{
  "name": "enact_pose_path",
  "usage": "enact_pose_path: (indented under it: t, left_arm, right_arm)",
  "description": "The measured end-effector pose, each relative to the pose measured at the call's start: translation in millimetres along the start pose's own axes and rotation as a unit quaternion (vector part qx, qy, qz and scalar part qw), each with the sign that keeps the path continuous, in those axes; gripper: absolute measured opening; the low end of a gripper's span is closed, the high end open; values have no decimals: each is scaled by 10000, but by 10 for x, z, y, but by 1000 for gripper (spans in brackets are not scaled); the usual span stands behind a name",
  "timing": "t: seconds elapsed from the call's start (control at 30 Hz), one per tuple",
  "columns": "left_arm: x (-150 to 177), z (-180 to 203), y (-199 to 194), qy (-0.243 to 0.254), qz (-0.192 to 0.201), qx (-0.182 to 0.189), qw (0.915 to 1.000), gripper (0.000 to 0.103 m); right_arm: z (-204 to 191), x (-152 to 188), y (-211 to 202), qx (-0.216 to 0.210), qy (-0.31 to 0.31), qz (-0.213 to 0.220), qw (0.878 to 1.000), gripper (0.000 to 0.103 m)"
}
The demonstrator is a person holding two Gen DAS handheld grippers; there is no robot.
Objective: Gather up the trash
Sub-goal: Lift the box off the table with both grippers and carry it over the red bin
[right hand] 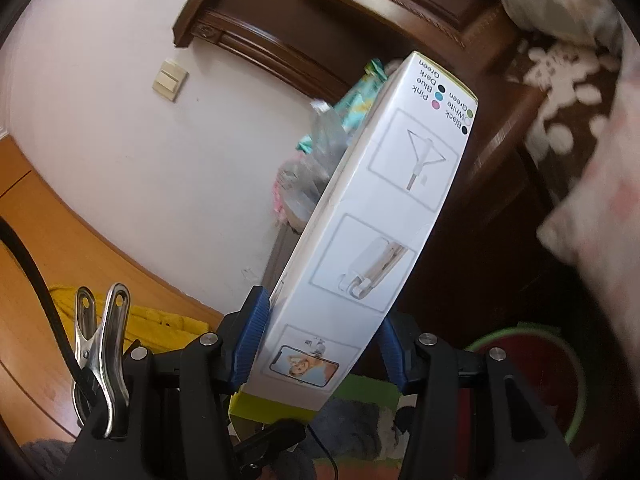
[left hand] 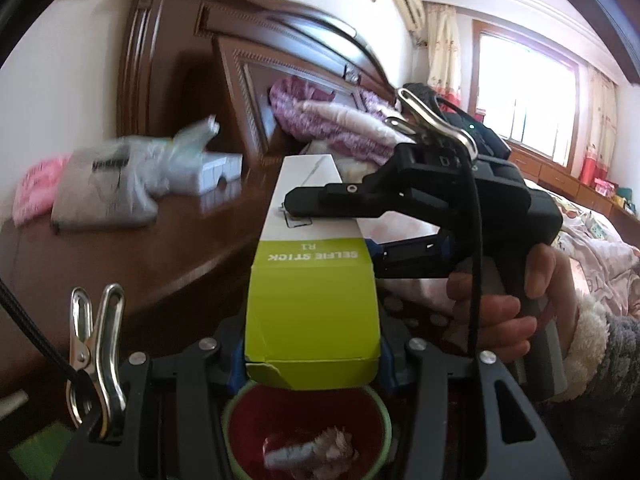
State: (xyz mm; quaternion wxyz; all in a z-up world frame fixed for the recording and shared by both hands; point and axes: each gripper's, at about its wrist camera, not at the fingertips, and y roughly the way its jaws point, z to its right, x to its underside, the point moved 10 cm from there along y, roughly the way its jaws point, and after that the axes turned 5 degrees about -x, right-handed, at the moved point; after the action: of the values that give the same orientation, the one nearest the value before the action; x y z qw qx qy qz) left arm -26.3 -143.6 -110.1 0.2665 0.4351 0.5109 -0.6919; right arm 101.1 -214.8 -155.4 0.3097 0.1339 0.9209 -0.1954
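The bed (left hand: 600, 248) and wooden worktop (left hand: 120, 248) crowd the red bin (left hand: 306, 424) directly beneath the selfie stick box (left hand: 312, 280), clenched by both left tool (left hand: 312, 364) and right tool (right hand: 316, 344); uneven release could tip it past the rim

Daylight is streaming from a blown-out window (left hand: 524, 92); bags on the counter (left hand: 132, 264) are blurring, and fisheye edges are bending and darkening.
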Motion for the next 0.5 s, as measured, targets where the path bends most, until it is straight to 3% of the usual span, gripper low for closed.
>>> enact_pose_path:
  t: [0.2, 0.5]
  left_arm:
    - [387, -113, 11, -280, -435, 40, 9987, 52]
    - [568, -58, -41, -134, -614, 206, 9978, 52]
  right_arm:
    - [84, 384, 214, -98, 47, -226, 9997, 45]
    - [124, 656, 196, -70, 143, -206, 9997, 42]
